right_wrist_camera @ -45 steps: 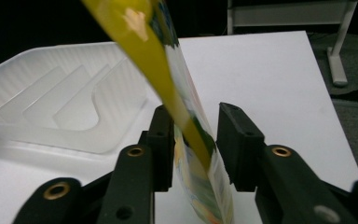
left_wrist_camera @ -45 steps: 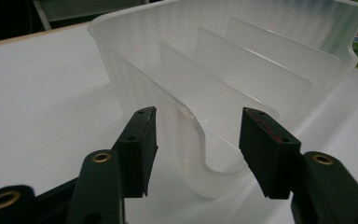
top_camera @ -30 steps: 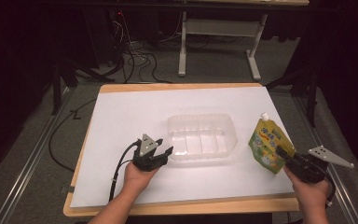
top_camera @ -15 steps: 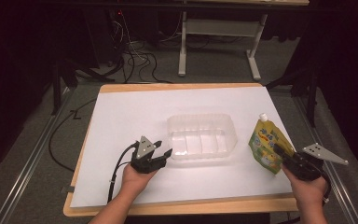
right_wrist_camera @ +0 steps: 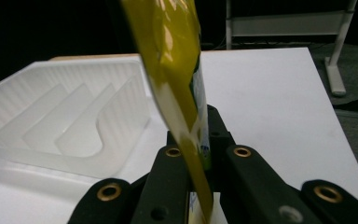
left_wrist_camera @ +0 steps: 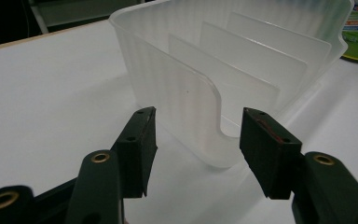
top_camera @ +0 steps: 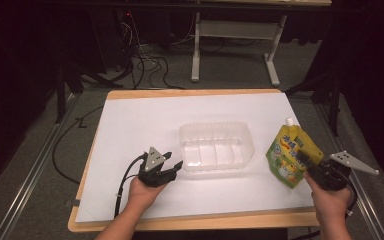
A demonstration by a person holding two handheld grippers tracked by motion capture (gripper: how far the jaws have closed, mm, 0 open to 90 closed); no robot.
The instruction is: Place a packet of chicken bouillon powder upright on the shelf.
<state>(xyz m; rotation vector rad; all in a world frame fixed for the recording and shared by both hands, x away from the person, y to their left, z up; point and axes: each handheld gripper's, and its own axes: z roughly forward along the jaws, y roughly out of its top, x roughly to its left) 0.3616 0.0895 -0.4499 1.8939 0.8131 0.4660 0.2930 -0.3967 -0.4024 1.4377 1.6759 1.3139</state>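
A wide white sheet (top_camera: 145, 125) is covering the wooden table (top_camera: 180, 93), and near its middle a translucent, ribbed plastic tray with upright inner dividers (top_camera: 215, 145) is resting flat. To the tray's right, well apart from it in the high view, a yellow-green drink pouch with a white spout (top_camera: 291, 155) is standing tilted, spout end up, on the sheet close to the right edge. The person's right hand (top_camera: 330, 202) is gripping the right gripper (top_camera: 306, 161), whose black jaws have just been closing and are now pinching the pouch: in the right gripper view the two fingers (right_wrist_camera: 214, 126) are pressing from either side on the thin edge of the pouch (right_wrist_camera: 177, 70), which is rising between them, with the tray (right_wrist_camera: 65, 121) lying off to its left. The person's left hand (top_camera: 141, 192) is holding the left gripper (top_camera: 174, 166) just at the tray's near left corner. Its jaws are standing partly open and gripping nothing; in the left gripper view the fingers (left_wrist_camera: 139, 140) are flanking the rounded corner of the tray (left_wrist_camera: 214, 74), and a gap is showing between each pad and the plastic wall, so they are sitting beside it rather than clamping it.
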